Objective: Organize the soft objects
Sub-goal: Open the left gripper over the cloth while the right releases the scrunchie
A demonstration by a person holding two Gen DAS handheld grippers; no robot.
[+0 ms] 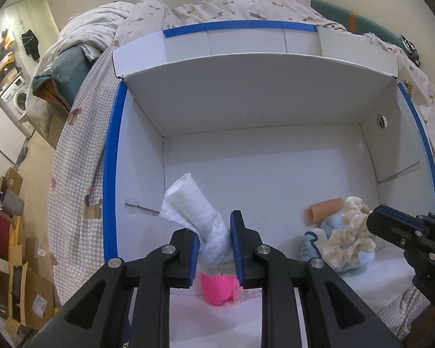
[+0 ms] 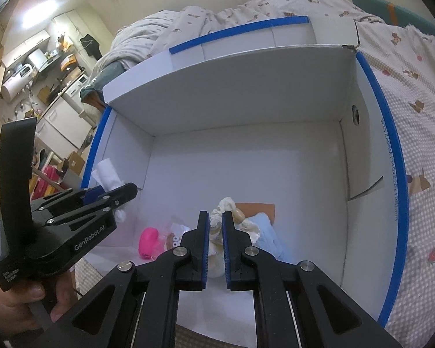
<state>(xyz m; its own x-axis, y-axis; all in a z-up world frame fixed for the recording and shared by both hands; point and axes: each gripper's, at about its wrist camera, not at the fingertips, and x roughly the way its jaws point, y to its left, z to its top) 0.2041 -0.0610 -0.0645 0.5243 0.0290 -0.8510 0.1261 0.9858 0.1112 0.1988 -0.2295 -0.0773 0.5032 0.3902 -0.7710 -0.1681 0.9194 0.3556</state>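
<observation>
Both tools are over the white box [image 1: 246, 110] with blue-taped rim, which sits open on the bed cover [image 1: 72, 150] — it reads as the collection bin for the soft items. Left gripper [image 1: 214, 246] is clamped on a white rolled cloth [image 1: 194, 203]; the pinch is low on the roll, so most of it sticks up and forward past the fingertips, probably to keep the free end clear while it goes down. Directly under that gripper lies a pink soft toy [image 1: 217, 288] on the box floor. Right gripper [image 2: 215, 246] is at a narrow gap around cream ruffled fabric [image 2: 217, 220] of a plush bundle [image 1: 342, 237], blue and cream, just ahead of its tips; contact with the pads looks likely but I can't tell if it's a firm grip. A tan tube-like piece [image 1: 324, 208] sits beyond the bundle. Items cluster at the near wall — the far half of the floor is bare, so there's room to spread them.
</observation>
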